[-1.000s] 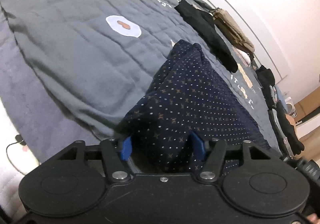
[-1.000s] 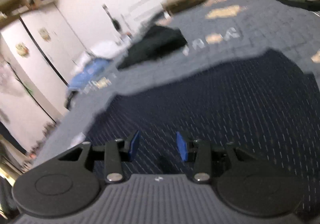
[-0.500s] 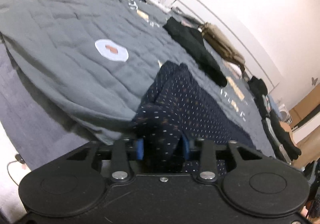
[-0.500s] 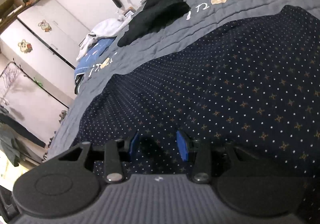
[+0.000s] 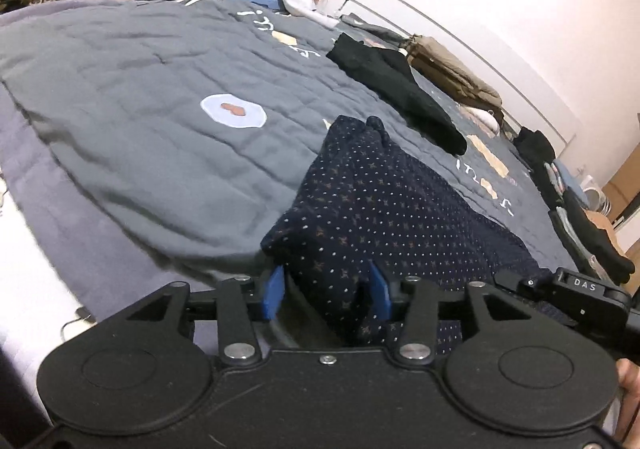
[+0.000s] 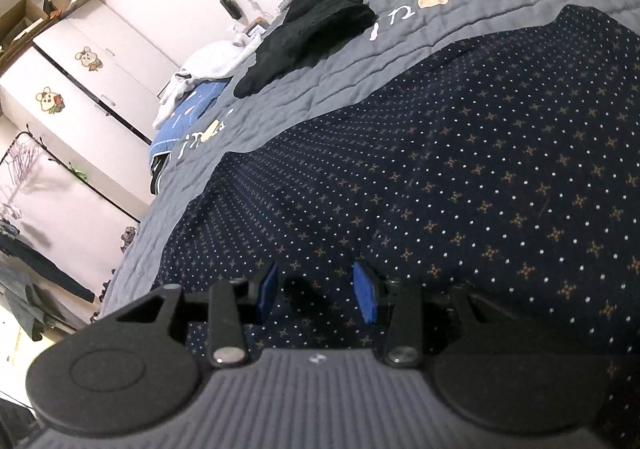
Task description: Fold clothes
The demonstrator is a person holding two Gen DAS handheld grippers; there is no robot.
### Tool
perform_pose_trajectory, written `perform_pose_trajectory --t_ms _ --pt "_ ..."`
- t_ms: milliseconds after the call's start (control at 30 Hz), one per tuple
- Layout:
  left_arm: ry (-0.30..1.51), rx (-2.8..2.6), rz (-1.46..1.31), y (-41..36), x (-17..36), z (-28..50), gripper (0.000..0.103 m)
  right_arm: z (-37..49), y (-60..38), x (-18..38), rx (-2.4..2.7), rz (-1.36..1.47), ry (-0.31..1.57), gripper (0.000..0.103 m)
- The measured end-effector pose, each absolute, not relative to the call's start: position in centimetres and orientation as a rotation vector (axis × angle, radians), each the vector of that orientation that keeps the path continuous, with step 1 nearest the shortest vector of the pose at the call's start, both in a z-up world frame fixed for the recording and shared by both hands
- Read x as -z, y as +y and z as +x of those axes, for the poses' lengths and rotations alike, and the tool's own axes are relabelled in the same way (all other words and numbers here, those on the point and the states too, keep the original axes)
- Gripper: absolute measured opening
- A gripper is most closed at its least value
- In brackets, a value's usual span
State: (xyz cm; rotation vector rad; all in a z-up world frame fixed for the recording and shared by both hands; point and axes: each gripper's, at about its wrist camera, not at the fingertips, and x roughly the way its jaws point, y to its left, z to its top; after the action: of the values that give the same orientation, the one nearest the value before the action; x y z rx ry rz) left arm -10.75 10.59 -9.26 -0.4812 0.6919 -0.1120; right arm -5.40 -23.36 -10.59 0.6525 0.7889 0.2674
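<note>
Navy dotted fabric garment [image 5: 384, 209] lies on my grey quilted bedspread [image 5: 140, 109]. Left gripper [image 5: 326, 295] just reopened, a bunched fold between half-open jaws; grip unclear. Right gripper [image 6: 316, 291], part-open, hovers over cloth. "DAS" is readable; quilt lettering isn't.

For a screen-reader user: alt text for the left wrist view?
The left gripper, its jaws just reopened, straddles a raised fold of navy dotted fabric on a grey quilted bedspread; a black garment lies beyond.
</note>
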Motion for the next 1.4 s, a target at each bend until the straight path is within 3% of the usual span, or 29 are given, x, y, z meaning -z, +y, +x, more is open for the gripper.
perform_pose_trajectory --t_ms 33,267,300,333,433,600,800,1067,1100,1167,1400 --pt "0.708 0.119 -0.483 10.4 9.6 -10.1 0.058 -5.4 -23.3 10.6 -0.268 0.648 0.788 0.041" --pt "0.711 0.11 -0.62 10.8 11.1 -8.5 0.057 -5.3 -23.4 10.6 -0.267 0.66 0.789 0.041" --pt "0.697 0.104 -0.634 11.0 11.0 -8.7 0.037 -5.3 -23.4 10.6 -0.267 0.66 0.789 0.041" --pt "0.671 0.097 -0.612 11.1 10.6 -9.1 0.025 -5.3 -23.4 10.7 -0.267 0.659 0.789 0.041" --pt "0.57 0.12 -0.503 10.5 8.9 -10.7 0.018 -5.3 -23.4 10.6 -0.268 0.658 0.789 0.041" --pt "0.469 0.161 -0.24 6.9 7.0 -12.4 0.02 -5.2 -23.5 10.7 -0.268 0.662 0.793 0.041" --pt "0.697 0.09 -0.405 8.4 10.3 -9.5 0.036 -5.1 -23.5 10.7 -0.27 0.658 0.793 0.041" --pt "0.71 0.119 -0.586 10.2 11.3 -9.1 0.046 -5.2 -23.3 10.7 -0.27 0.654 0.792 0.041" --pt "0.7 0.13 -0.607 10.3 11.2 -9.0 0.043 -5.2 -23.3 10.7 -0.269 0.655 0.792 0.041" --pt "0.681 0.143 -0.627 10.3 10.9 -8.8 0.018 -5.3 -23.4 10.7 -0.272 0.654 0.792 0.041" --pt "0.578 0.206 -0.482 8.3 7.9 -8.5 0.014 -5.2 -24.3 10.5 -0.271 0.729 0.809 0.041"
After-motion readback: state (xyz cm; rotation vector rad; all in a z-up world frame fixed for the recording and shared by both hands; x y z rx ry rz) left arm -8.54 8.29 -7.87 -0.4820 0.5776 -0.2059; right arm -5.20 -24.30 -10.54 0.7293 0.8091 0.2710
